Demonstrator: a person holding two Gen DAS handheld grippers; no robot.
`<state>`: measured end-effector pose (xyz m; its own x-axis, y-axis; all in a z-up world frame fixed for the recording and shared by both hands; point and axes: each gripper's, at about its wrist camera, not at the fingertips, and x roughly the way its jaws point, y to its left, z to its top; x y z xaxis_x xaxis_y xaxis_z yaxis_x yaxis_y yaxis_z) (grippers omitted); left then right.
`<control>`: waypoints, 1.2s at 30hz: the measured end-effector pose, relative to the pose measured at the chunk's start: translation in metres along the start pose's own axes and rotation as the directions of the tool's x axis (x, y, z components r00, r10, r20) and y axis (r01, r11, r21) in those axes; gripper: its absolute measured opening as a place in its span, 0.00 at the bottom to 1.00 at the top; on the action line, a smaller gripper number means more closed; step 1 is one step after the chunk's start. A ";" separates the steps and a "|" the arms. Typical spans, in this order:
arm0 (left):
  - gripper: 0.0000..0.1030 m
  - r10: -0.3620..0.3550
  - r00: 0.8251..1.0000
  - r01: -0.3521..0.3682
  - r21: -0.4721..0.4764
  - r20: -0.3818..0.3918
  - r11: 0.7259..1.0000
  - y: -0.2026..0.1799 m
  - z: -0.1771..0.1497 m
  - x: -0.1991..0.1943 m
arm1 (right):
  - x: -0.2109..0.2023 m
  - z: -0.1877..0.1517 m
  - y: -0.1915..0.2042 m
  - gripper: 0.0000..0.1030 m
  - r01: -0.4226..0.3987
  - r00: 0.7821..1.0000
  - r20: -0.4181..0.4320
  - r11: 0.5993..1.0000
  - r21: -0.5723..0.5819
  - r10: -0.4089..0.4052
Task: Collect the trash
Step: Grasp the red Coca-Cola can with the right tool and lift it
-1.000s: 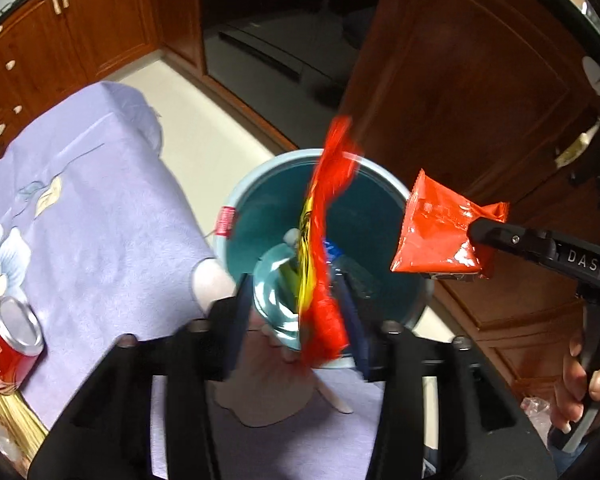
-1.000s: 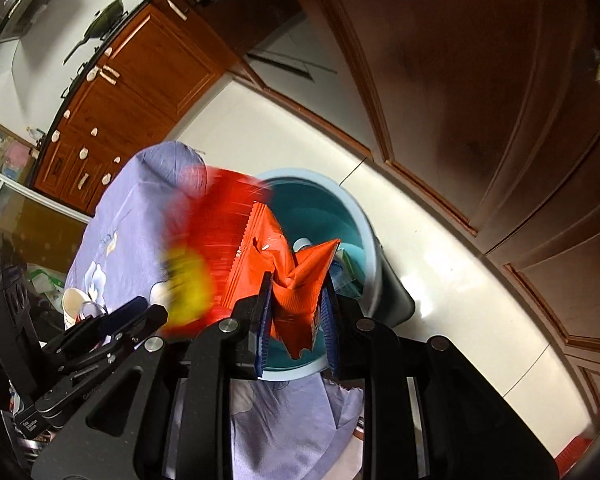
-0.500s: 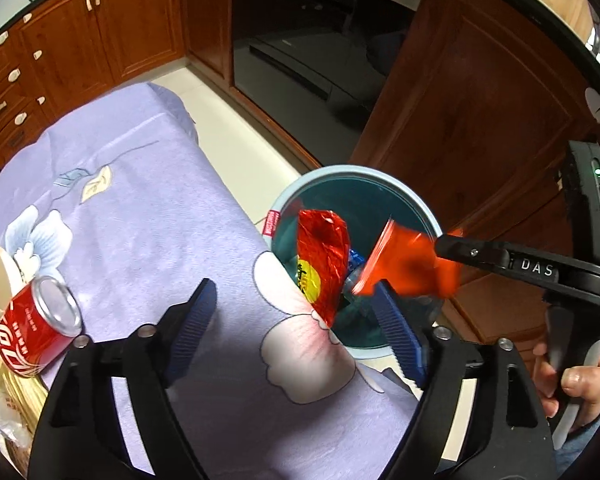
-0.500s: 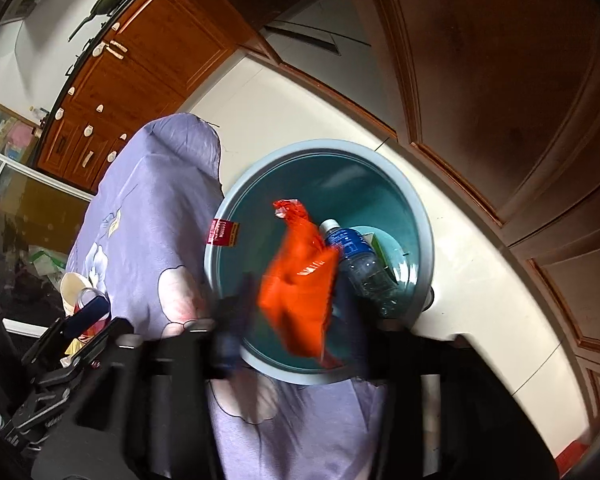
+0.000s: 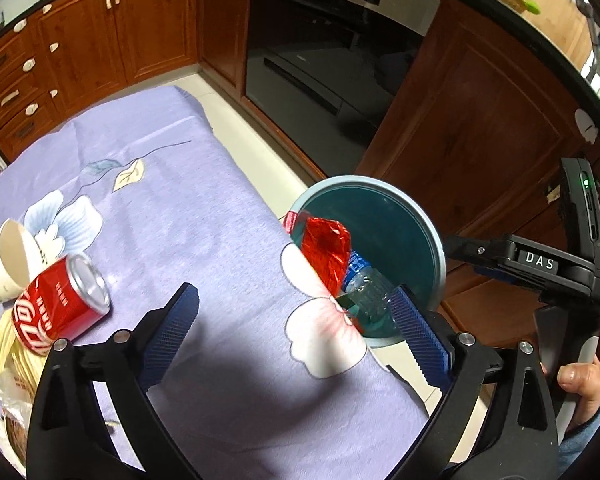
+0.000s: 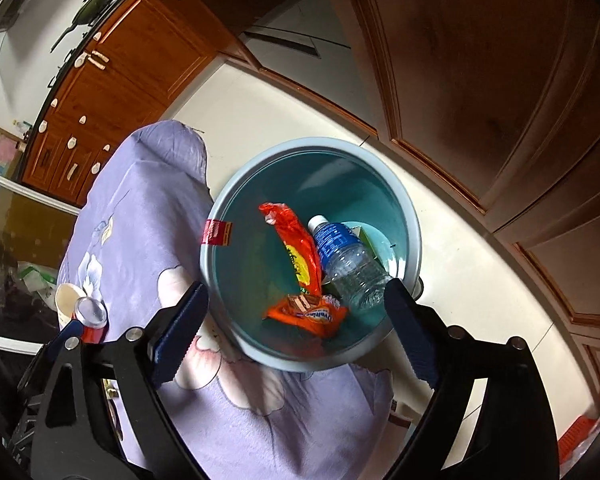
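Drop step is being finished: both wrappers, the red one (image 6: 296, 246) and the orange one (image 6: 306, 314), lie in the teal bin (image 6: 220, 276). Left gripper (image 5: 296, 328) and right gripper (image 6: 296, 328) jaws are opening, nothing between them. Next, the red can (image 5: 60, 306) on the purple cloth (image 5: 172, 208) is likely to be fetched.

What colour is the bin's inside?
Teal, with a paler blue-grey rim; bin shows best in the right wrist view.

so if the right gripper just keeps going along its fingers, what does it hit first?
Probably the trash in the teal bin: the orange wrapper lies nearest that line. The right gripper is empty, jaws opening. Depth is unclear.
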<state>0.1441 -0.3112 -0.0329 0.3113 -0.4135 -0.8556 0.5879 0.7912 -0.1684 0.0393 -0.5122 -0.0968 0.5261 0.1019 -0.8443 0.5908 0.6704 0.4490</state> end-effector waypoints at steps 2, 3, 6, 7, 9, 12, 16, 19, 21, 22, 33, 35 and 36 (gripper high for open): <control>0.94 0.005 1.000 -0.005 -0.009 0.009 1.000 0.007 -0.002 -0.004 | -0.004 -0.003 0.006 0.83 -0.001 1.000 0.004 1.000 -0.012 0.001; 0.94 0.009 1.000 -0.009 -0.017 0.016 1.000 0.011 -0.004 -0.008 | -0.005 -0.004 0.009 0.83 -0.002 1.000 0.005 1.000 -0.017 0.002; 0.95 0.022 0.999 -0.021 -0.041 0.030 0.999 0.025 -0.008 -0.019 | -0.010 -0.010 0.026 0.83 -0.014 1.000 0.010 0.999 -0.045 0.014; 0.95 0.032 0.999 -0.030 -0.052 0.035 0.998 0.033 -0.012 -0.024 | -0.010 -0.011 0.030 0.83 -0.017 1.000 0.009 0.998 -0.052 0.017; 0.95 0.050 0.998 -0.046 -0.072 0.046 0.996 0.045 -0.018 -0.033 | -0.011 -0.017 0.043 0.83 -0.024 1.000 0.007 0.997 -0.073 0.025; 0.95 0.076 0.995 -0.069 -0.098 0.061 0.993 0.064 -0.027 -0.046 | -0.010 -0.024 0.061 0.83 -0.035 0.999 -0.002 0.994 -0.101 0.035; 0.96 0.123 0.989 -0.112 -0.135 0.077 0.984 0.097 -0.039 -0.065 | -0.005 -0.035 0.089 0.83 -0.047 0.999 -0.022 0.989 -0.141 0.044; 0.96 0.157 0.984 -0.141 -0.167 0.089 0.976 0.124 -0.049 -0.080 | 0.001 -0.044 0.117 0.83 -0.056 0.998 -0.044 0.982 -0.181 0.049; 0.96 0.185 0.979 -0.165 -0.193 0.089 0.967 0.147 -0.058 -0.088 | 0.007 -0.051 0.140 0.83 -0.070 0.996 -0.068 0.973 -0.221 0.057; 0.96 0.195 0.977 -0.174 -0.205 0.087 0.963 0.155 -0.060 -0.091 | 0.010 -0.055 0.149 0.83 -0.076 0.995 -0.078 0.969 -0.236 0.059; 0.96 0.242 0.969 -0.215 -0.307 0.052 0.927 0.248 -0.094 -0.104 | 0.071 -0.102 0.252 0.83 -0.144 0.964 -0.261 0.928 -0.343 0.053; 0.96 0.243 0.969 -0.217 -0.310 0.046 0.926 0.260 -0.099 -0.103 | 0.082 -0.106 0.264 0.83 -0.152 0.957 -0.284 0.932 -0.330 0.055; 0.96 0.243 0.969 -0.217 -0.310 0.045 0.925 0.264 -0.100 -0.103 | 0.086 -0.107 0.268 0.83 -0.155 0.955 -0.289 0.933 -0.324 0.058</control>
<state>0.1923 -0.0151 -0.0384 0.4777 -0.2288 -0.8482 0.2447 0.9619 -0.1217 0.1771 -0.2447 -0.0803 0.3598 0.3489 -0.8654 0.2716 0.8481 0.4549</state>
